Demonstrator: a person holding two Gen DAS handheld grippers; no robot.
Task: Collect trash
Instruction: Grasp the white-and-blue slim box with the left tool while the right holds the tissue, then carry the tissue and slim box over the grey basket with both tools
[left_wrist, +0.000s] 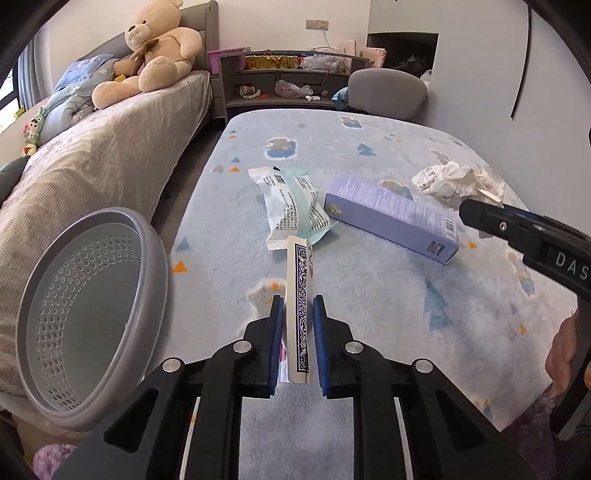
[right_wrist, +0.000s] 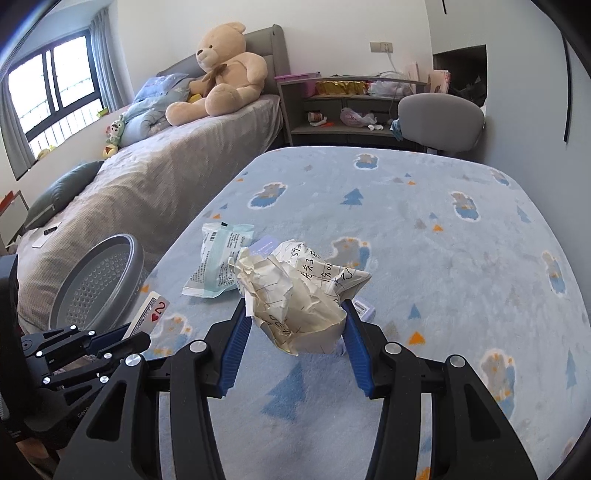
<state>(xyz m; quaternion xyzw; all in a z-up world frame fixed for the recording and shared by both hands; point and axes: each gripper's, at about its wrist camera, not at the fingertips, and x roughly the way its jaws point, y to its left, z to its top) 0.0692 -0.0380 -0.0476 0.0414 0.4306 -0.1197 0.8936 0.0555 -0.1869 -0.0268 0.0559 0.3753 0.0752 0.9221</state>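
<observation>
Left tongs (left_wrist: 298, 317) clamped narrow on a playing card (left_wrist: 301, 295), held edge-up above the tabletop (left_wrist: 388, 295) beside the grey basket (left_wrist: 88, 317). Right tongs (right_wrist: 295, 332) half open, gripping crumpled paper (right_wrist: 295, 295). Wrapper (left_wrist: 291, 206) and purple box (left_wrist: 391, 218) lie on the tabletop.

Both fisheye views ride on the grippers, looking forward and steeply down, close over the pale blue tree-patterned fleece blanket (left_wrist: 369, 288). Both share the round grey perforated plastic basket (left_wrist: 88, 317) at left and the grey-covered bed (right_wrist: 177, 173) behind it.
</observation>
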